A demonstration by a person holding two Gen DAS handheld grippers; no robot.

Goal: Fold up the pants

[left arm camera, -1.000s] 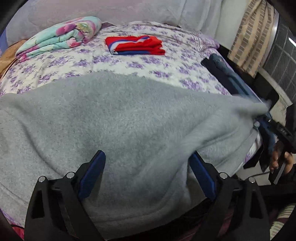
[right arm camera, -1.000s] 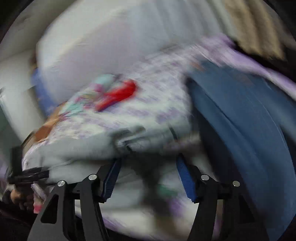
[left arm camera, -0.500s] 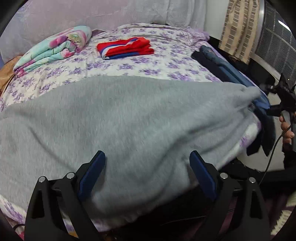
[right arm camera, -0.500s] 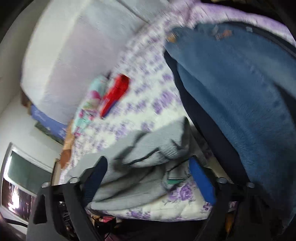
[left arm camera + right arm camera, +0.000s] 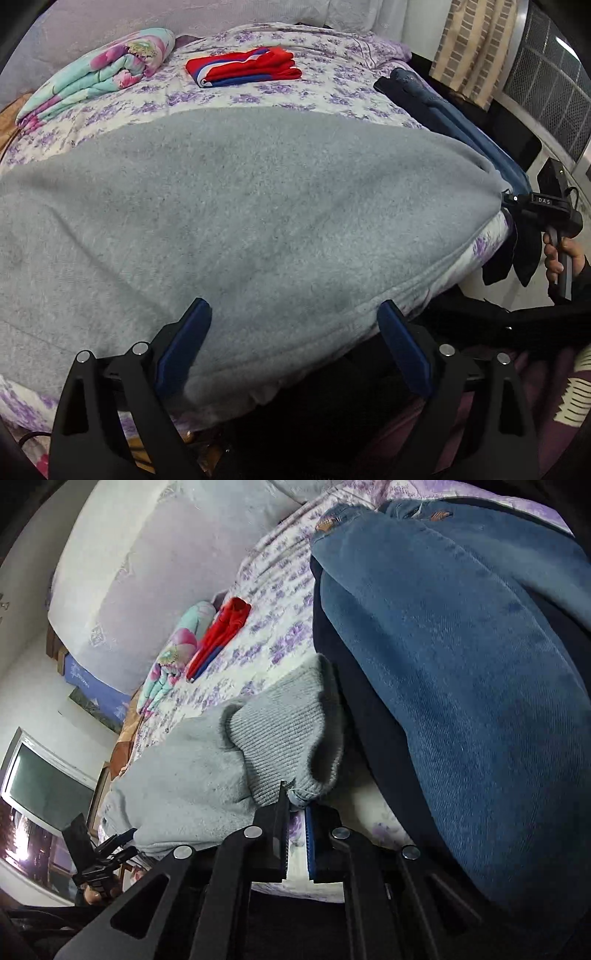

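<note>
My right gripper (image 5: 295, 806) is clamped on the ribbed cuff of the grey pants (image 5: 240, 229), which lie across the bed (image 5: 295, 92). My left gripper (image 5: 291, 354) hangs spread wide at their near edge, holding nothing.

Home bedroom; floral-sheeted bed (image 5: 332, 92); folded clothes (image 5: 243, 68); curtain (image 5: 469, 48)

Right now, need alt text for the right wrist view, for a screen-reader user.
The right gripper is shut on the ribbed cuff of the grey fleece pants at the edge of a floral bedsheet. Blue jeans fill the right side; a folded red garment lies farther back.
</note>
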